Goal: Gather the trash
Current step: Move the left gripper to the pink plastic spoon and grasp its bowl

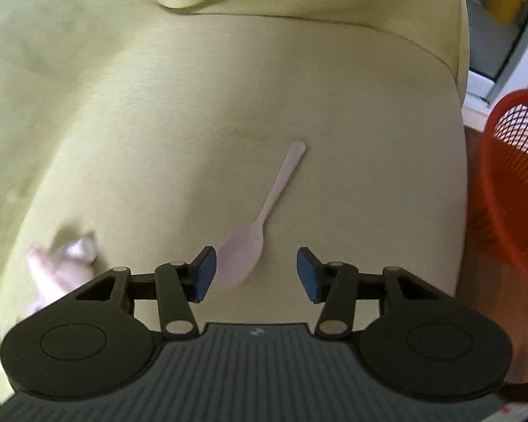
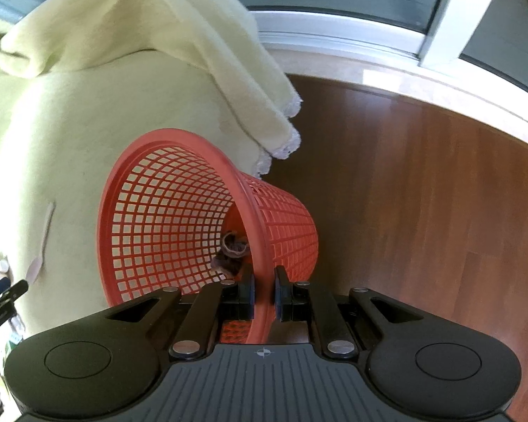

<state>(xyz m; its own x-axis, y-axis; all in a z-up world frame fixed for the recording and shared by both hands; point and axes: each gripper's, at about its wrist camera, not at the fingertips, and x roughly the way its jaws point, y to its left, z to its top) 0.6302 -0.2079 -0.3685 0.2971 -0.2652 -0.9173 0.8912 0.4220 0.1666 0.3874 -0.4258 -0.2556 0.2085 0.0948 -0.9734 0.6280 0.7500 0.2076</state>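
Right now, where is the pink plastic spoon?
In the left wrist view the pink plastic spoon lies flat on the yellow-green cushion, its bowl between the open left claw's fingers, with the red mesh basket off to its right.

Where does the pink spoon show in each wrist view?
Left wrist view: the pink spoon lies at centre on the yellow-green cover, its bowl between the open left tongs.
Right wrist view: the spoon is at the far left edge, small, on the same cover, left of the basket.
Shared landmark: the red basket, at the right edge in the left view and held at its rim by the right tongs.
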